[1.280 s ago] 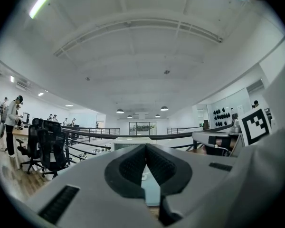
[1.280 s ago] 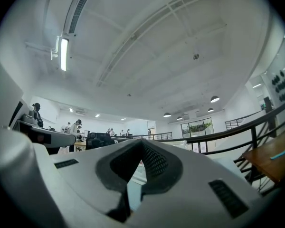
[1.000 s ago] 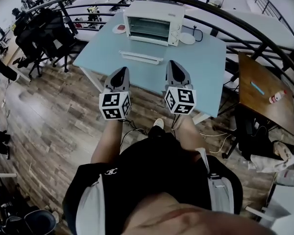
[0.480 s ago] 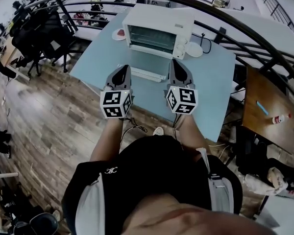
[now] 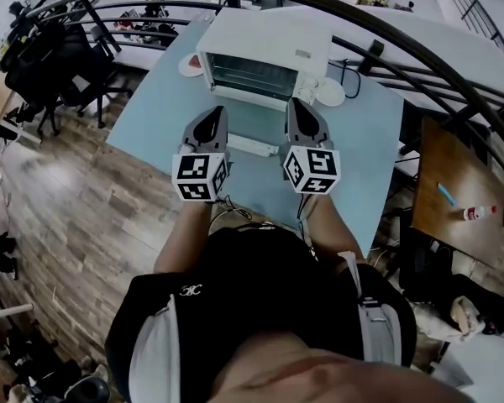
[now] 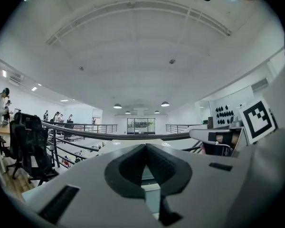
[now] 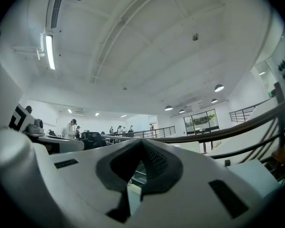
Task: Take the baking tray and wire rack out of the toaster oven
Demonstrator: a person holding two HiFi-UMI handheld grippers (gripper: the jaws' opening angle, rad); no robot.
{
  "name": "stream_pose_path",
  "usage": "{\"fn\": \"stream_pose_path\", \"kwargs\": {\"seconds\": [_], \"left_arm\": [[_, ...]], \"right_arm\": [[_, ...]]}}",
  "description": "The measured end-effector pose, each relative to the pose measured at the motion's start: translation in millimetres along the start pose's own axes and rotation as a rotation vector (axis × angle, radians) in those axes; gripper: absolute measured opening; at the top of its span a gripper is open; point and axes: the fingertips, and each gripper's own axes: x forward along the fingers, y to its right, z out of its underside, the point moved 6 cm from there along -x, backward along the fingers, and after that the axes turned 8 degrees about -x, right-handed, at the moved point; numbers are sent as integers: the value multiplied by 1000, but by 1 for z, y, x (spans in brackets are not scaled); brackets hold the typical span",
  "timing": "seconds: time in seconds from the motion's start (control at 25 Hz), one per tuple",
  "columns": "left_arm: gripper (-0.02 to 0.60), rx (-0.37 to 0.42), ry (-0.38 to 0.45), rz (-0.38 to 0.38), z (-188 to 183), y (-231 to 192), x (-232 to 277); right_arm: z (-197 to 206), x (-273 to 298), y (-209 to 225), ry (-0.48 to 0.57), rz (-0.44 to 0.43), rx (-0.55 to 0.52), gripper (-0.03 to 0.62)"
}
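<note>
A white toaster oven [image 5: 269, 50] stands on the light blue table [image 5: 155, 99]. Thin horizontal bars show in its front opening [image 5: 250, 74]; I cannot make out a baking tray. A white bar [image 5: 252, 145], seemingly the edge of its lowered door, lies in front of it, between my grippers. My left gripper [image 5: 216, 112] and right gripper [image 5: 295, 103] are held level, side by side, pointing at the oven and short of it. Both are shut and hold nothing. In the left gripper view the pads of the left gripper [image 6: 144, 147] meet, as do the right gripper's [image 7: 141, 144].
A small pink dish [image 5: 189, 64] lies left of the oven, with a white round plate [image 5: 329, 93] and a black cable [image 5: 349, 64] to its right. A curved dark railing [image 5: 420, 36] passes behind the table. Office chairs [image 5: 50, 65] stand left, a brown side table [image 5: 466, 162] right.
The person has walked toward the table. The oven is nearer and larger, and both shut grippers now reach over the table's front edge on either side of the white bar.
</note>
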Motion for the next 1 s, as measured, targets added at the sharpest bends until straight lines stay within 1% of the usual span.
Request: {"fn": "stream_pose_path", "kwargs": {"seconds": [0.24, 0.36, 0.48, 0.68, 0.84, 0.92, 1.0], "left_arm": [[15, -4, -28, 47, 5, -11, 31], [15, 13, -56, 79, 8, -18, 52], [15, 26, -74, 110, 10, -23, 69], [15, 10, -105, 134, 12, -42, 93], [17, -20, -164, 133, 28, -59, 112], [17, -43, -199, 136, 38, -68, 119], [18, -89, -233, 141, 48, -77, 126]], "right_arm": [[11, 19, 5, -1, 39, -18, 2], [19, 33, 9, 12, 65, -34, 2], [29, 42, 15, -15, 103, -32, 2], [35, 63, 13, -41, 138, -64, 2], [51, 77, 13, -86, 167, -59, 3], [63, 84, 14, -115, 175, -33, 2], [76, 90, 15, -144, 178, 25, 40]]}}
